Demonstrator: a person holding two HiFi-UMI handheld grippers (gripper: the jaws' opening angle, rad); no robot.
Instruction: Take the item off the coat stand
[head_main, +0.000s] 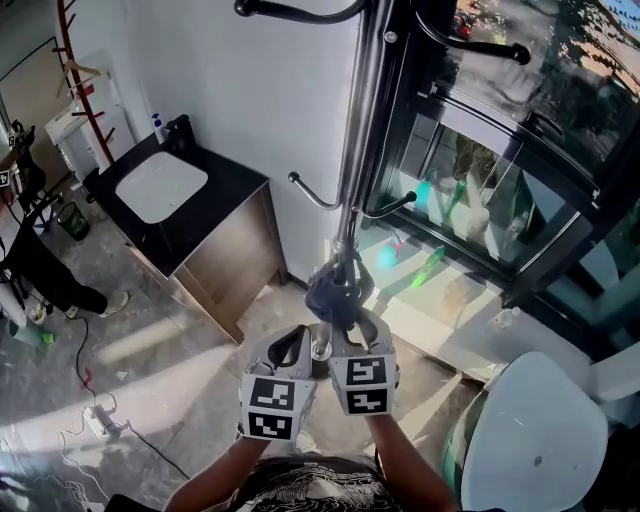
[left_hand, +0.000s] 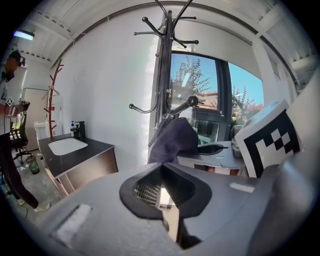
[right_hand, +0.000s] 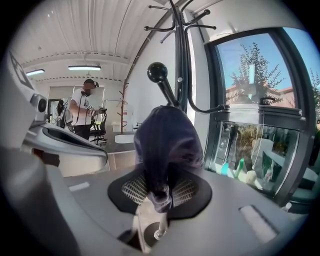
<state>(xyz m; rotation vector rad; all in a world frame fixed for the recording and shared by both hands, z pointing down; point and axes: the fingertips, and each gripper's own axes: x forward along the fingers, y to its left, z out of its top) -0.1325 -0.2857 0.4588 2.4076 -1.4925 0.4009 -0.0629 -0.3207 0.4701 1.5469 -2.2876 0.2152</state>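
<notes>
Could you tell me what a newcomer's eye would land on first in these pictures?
The dark cloth hangs on a low hook of the coat stand, and the right hand-held gripper is shut on its lower edge. The left hand-held gripper sits shut and empty beside the right one, near the sunlit window.

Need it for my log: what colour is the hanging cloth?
Plain, dark purplish-navy cloth; clearest in the right gripper view.

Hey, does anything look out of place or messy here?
Nothing looks damaged or spilled. The dark cloth hangs bunched on a lower hook of the coat stand, its bottom edge pinched in the right gripper. The only untidy thing is a power strip with loose cable on the floor.
</notes>
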